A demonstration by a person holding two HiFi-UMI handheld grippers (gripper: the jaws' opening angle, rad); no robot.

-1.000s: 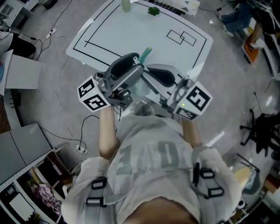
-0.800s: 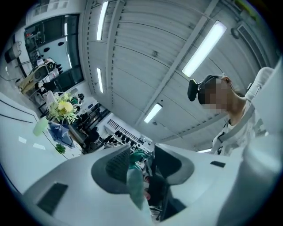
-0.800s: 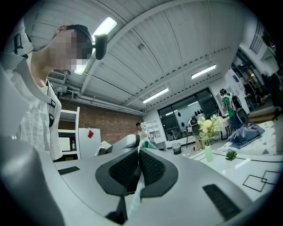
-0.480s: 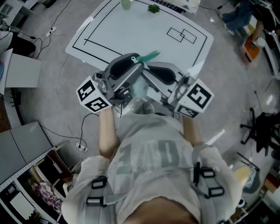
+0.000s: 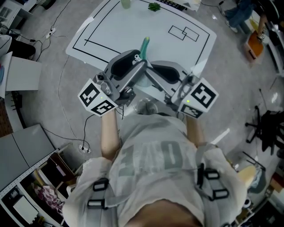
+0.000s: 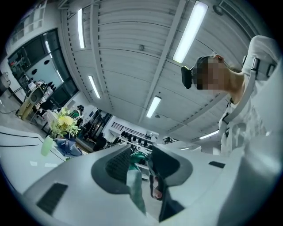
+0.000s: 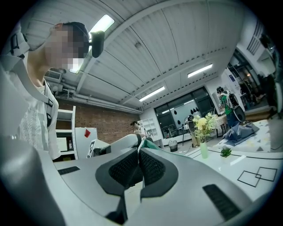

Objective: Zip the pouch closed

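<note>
While you hold both tools up against your chest, mid-frame in the head view, their noses meet in front of the white counter (image 5: 133,26).

Far left: a cable (image 5: 62,111) trails over the grey floor (image 5: 40,75).

Left of centre: your left hand-held gripper (image 5: 136,63), marker cube at lower left, nose pointing up and right. Its own view shows the jaws part-way apart with the pouch (image 6: 135,190) filling the gap. Teal fabric lies against the left-hand pad; the zip chain and a small pinkish piece lie against the right-hand pad. These jaws have just been closing onto it, then eased out slightly. Entered as gripping the pouch.

Centre: in the head view a teal end of the pouch sticks up past the left jaws toward the top of the frame. Paler pouch material shows lower, between the two tools. The pouch is off the counter, carried between your tools. How far the zip is run, you cannot tell from these views. At the top edge a pale green bottle (image 5: 126,3) and, to its right, a small green plant (image 5: 154,6) stand on the counter.

Right of centre: a black-outlined double rectangle (image 5: 184,35) is marked on the counter. Below it is your right hand-held gripper (image 7: 139,148), jaws all but together, nipping a thin pale edge of the pouch, with teal showing at the tips. Its marker cube sits at right.
</note>
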